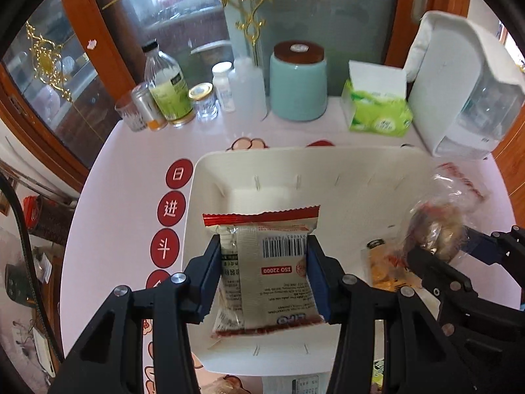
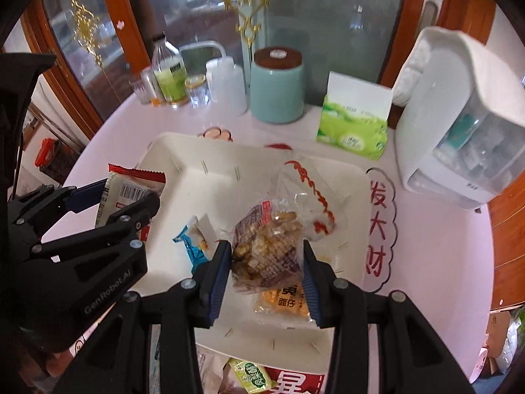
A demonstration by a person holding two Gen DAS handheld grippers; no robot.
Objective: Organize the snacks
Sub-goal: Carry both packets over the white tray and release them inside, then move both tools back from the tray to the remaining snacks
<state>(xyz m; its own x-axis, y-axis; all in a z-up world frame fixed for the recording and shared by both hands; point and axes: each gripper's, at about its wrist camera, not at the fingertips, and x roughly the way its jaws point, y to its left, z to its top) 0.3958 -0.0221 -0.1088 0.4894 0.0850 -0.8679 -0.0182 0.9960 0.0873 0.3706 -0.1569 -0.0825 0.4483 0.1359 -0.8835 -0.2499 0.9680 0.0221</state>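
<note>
Left wrist view: left hand-held gripper [image 1: 264, 274] pinching red-edged snack packet [image 1: 262, 262] mid-body above white bin [image 1: 210, 177]. Right hand-held gripper [image 2: 266, 274] pinching clear snack bag [image 2: 272, 246]. Judged light, crinkly, slippery, crushable.

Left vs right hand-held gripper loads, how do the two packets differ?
The packet in the left hand-held gripper is opaque white with red trim, barcode side up, flat. The packet in the right hand-held gripper is a clear bag of brown snacks, crumpled. Both are clamped above the white tray.
</note>
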